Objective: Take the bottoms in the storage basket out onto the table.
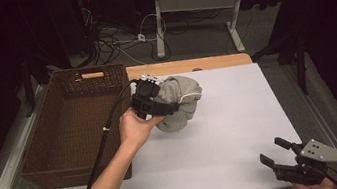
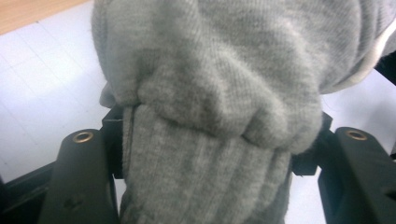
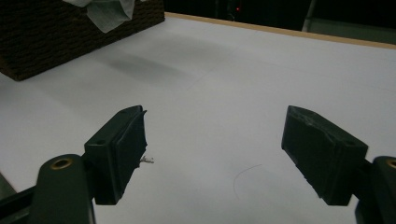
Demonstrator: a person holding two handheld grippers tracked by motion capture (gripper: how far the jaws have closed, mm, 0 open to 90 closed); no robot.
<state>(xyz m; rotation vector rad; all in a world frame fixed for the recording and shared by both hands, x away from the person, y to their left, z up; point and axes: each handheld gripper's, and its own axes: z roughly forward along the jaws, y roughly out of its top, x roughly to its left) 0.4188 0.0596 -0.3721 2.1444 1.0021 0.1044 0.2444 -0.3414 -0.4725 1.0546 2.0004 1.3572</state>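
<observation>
The left gripper view shows the ribbed grey knit of the sweater (image 2: 205, 93) bunched and clamped between the left tool's (image 2: 205, 154) jaws, while the high view shows the bundle lifted over the white bench (image 1: 222, 132) just beside the basket (image 1: 39, 159). The right tool (image 3: 212, 149) hovers low over the bench with its jaws wide apart. The basket's near corner is cut off, and what it holds is too dark to make out

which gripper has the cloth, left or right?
The left gripper, jaws clamped on the bunched grey garment beside the wicker basket. The right gripper sits open over bare white table.
</observation>
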